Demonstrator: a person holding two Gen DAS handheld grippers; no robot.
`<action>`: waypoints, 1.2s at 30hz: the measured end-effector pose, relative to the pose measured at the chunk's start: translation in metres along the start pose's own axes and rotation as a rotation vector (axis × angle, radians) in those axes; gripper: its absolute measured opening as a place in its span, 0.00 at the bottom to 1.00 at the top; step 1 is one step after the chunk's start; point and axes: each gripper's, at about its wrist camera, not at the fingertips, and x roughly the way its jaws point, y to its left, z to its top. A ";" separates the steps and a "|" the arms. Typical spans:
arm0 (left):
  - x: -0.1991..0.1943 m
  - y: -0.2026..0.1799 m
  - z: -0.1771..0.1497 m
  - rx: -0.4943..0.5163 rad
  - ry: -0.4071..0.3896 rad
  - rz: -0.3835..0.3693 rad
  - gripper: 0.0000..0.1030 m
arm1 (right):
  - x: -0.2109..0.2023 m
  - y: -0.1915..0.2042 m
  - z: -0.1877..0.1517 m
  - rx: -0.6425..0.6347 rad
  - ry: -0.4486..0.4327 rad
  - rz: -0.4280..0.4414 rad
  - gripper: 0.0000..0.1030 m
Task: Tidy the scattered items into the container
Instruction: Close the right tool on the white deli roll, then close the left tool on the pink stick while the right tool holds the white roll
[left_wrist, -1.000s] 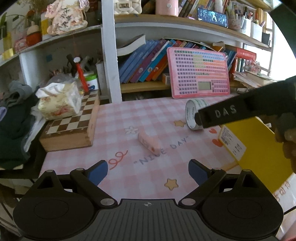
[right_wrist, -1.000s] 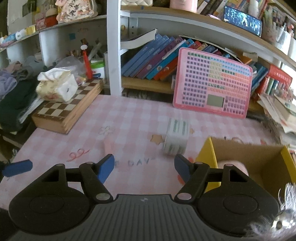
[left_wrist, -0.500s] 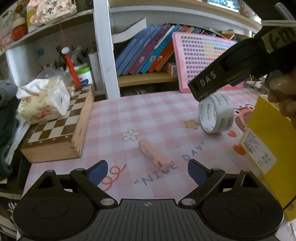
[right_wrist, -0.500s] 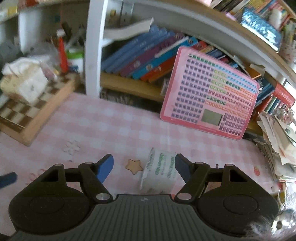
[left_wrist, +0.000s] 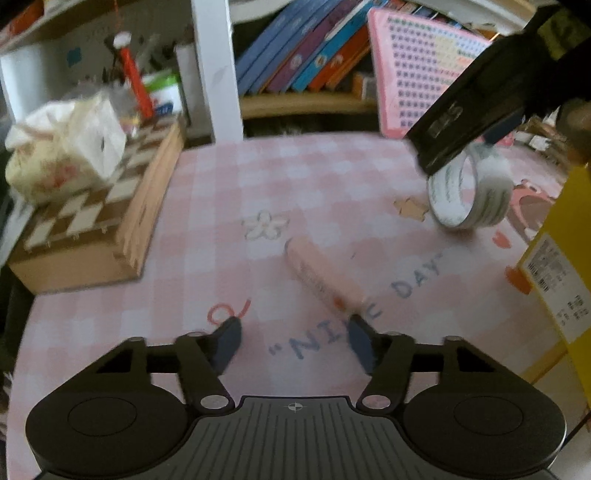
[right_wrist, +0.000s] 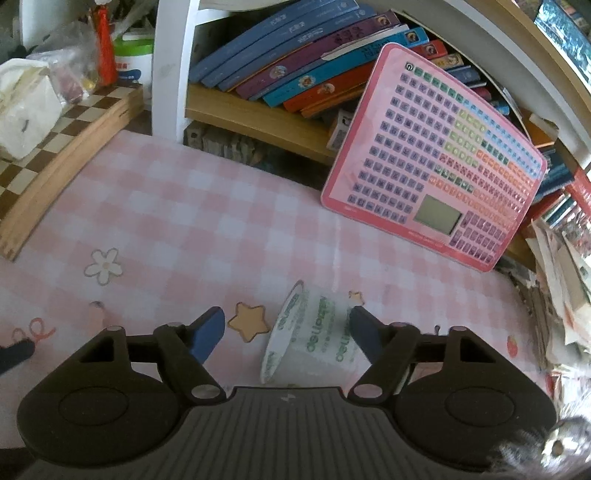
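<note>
- Yellow box shows only its outer wall, in the left view alone.
- Left gripper jaws, just closing, stand apart near the pink eraser.
- Right gripper jaws stand apart around the tape roll.

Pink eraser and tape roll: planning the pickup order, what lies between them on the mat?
Only bare mat print between pink eraser and tape roll, in the left wrist view.

A wide roll of clear tape with green lettering stands on its edge on the pink checked tabletop, beside a printed star. A pale pink, oblong eraser-like bar lies flat and slantwise near the "NICE DAY" lettering. A yellow cardboard box with a white label stands at the right.
</note>
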 end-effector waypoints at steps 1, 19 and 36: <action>-0.001 0.001 0.000 -0.004 -0.004 0.004 0.52 | 0.002 -0.002 0.001 0.004 0.003 -0.005 0.68; -0.027 0.017 -0.003 -0.015 -0.028 -0.004 0.00 | -0.009 0.007 -0.002 -0.028 0.005 0.231 0.40; -0.078 0.030 -0.019 -0.006 -0.104 -0.033 0.00 | -0.076 -0.001 -0.043 0.043 -0.082 0.402 0.40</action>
